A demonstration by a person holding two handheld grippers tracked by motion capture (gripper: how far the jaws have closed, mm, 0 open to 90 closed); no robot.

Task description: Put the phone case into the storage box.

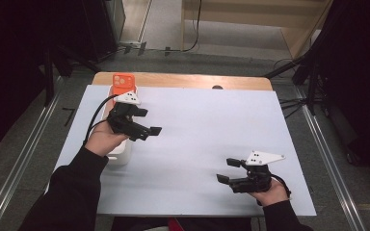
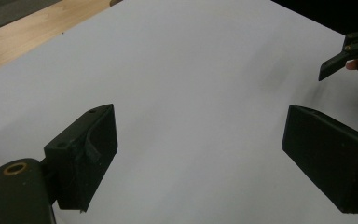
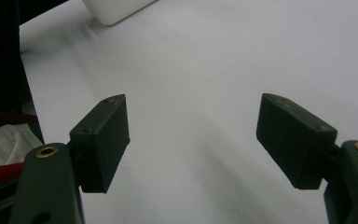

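Observation:
My left gripper (image 1: pixel 150 122) hovers over the left side of the white table sheet (image 1: pixel 197 130), jaws wide apart and empty. In the left gripper view its gripper (image 2: pixel 200 158) frames bare white sheet (image 2: pixel 191 70). An orange phone (image 1: pixel 124 82) stands at the far left end of a white box (image 1: pixel 119 154) that lies under my left hand. My right gripper (image 1: pixel 228 170) rests low near the front right, open and empty. The right gripper view has that gripper (image 3: pixel 193 140) over bare sheet, with a corner of the white box (image 3: pixel 114 9) far off.
The wooden table edge (image 1: pixel 197 81) runs along the back beyond the sheet. Metal rails and black stands flank the table on the floor. In the left gripper view the other gripper's tip (image 2: pixel 340 60) pokes in at the upper right.

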